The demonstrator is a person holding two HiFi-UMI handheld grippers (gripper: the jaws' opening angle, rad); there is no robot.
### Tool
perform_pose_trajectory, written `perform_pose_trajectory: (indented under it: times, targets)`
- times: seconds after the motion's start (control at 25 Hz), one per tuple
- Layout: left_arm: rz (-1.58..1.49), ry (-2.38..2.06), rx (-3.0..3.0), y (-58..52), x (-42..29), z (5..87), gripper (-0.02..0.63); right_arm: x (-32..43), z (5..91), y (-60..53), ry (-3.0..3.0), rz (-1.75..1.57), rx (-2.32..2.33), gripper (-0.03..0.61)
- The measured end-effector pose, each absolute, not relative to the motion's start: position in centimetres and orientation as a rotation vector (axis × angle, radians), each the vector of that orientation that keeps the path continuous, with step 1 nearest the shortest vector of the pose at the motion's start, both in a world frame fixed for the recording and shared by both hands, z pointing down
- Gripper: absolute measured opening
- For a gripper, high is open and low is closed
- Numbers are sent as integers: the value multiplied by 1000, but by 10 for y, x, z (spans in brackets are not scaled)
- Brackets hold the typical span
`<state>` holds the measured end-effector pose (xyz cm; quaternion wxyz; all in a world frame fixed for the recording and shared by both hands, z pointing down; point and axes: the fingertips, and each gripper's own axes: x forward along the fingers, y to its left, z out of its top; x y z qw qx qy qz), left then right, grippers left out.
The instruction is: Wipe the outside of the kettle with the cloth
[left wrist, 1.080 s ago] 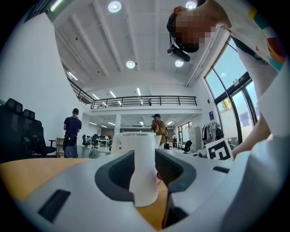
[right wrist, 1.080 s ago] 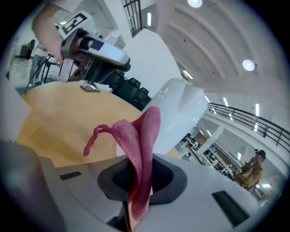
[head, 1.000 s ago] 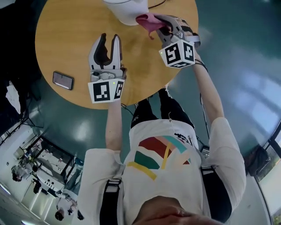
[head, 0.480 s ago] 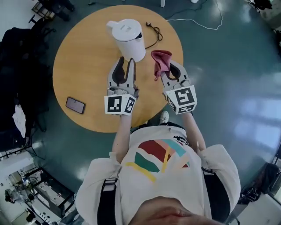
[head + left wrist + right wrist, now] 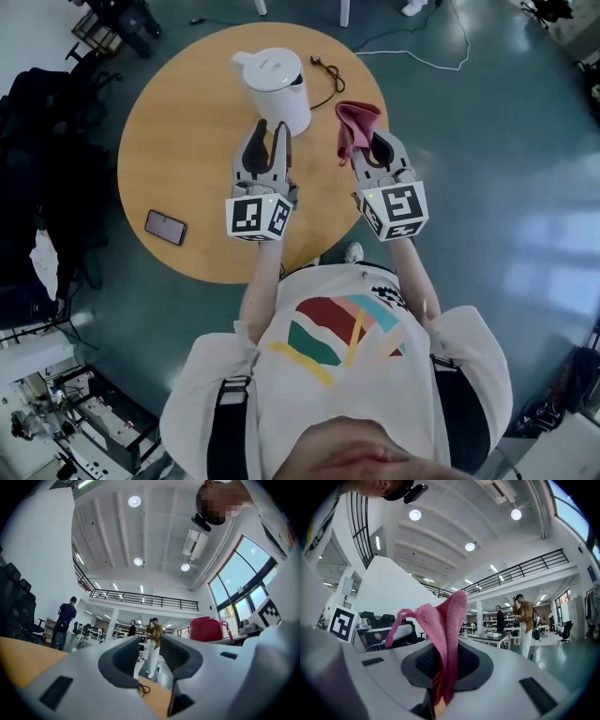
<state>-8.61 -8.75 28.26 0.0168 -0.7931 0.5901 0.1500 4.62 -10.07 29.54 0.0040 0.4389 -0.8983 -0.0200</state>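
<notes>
A white kettle [image 5: 274, 84] with its lid on stands at the far side of the round wooden table [image 5: 178, 141]. My left gripper [image 5: 272, 127] is open and empty, its fingertips just short of the kettle's near side. In the left gripper view nothing lies between the jaws of the left gripper [image 5: 149, 660]. To the right of the kettle and apart from it, my right gripper [image 5: 367, 142] is shut on a pink cloth [image 5: 356, 122]. That cloth [image 5: 449, 625] stands up in a fold from the shut right gripper [image 5: 440, 670]. The kettle shows in neither gripper view.
A dark phone [image 5: 165, 227] lies near the table's left front edge. The kettle's black cord [image 5: 328, 70] trails across the far right of the table. Dark teal floor surrounds the table, with chairs and bags at the left. People stand far off in the hall.
The cloth was against the kettle's side a second ago; it now sits off to the kettle's right. My left gripper has come up close to the kettle. The head view has shifted.
</notes>
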Motion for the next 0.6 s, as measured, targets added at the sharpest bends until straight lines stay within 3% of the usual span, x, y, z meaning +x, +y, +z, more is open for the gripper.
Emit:
perform_pose_trajectory:
  times: [0.6]
  targets:
    - [455, 1868, -2469, -73, -94, 279, 183, 36, 276, -84, -2847, -166, 1346, 38]
